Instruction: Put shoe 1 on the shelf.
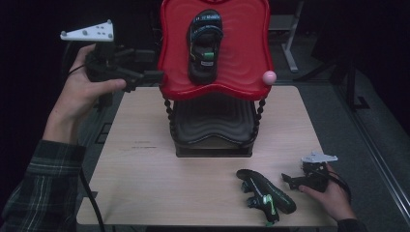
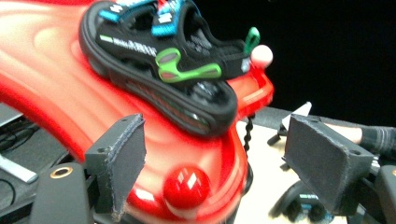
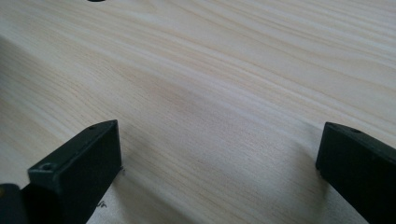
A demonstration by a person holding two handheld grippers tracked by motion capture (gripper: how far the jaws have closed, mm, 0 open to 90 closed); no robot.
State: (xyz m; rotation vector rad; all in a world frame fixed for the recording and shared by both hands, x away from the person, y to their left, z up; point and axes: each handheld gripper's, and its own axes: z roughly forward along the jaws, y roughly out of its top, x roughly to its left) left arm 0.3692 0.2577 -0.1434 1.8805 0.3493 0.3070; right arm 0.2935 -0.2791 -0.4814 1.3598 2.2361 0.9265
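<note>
A black sandal with blue and green straps (image 1: 204, 46) lies on the red top tray (image 1: 241, 72) of a two-tier rack. Its mate (image 1: 266, 191) lies on its side on the wooden table (image 1: 145, 164) near the front right edge. My left gripper (image 1: 154, 77) is held up at the tray's left rim and is open. In the left gripper view the sandal (image 2: 163, 60) sits on the red tray (image 2: 56, 93) beyond the open left gripper (image 2: 215, 154). My right gripper (image 1: 290, 181) rests low just right of the table sandal. The right gripper (image 3: 219, 158) is open over bare wood (image 3: 210, 70).
A black lower tray (image 1: 212, 121) sits under the red one, joined by beaded posts. A pink ball (image 1: 269, 76) tops the right front corner, and a red knob (image 2: 187, 186) marks the near corner. Dark floor and metal legs surround the table.
</note>
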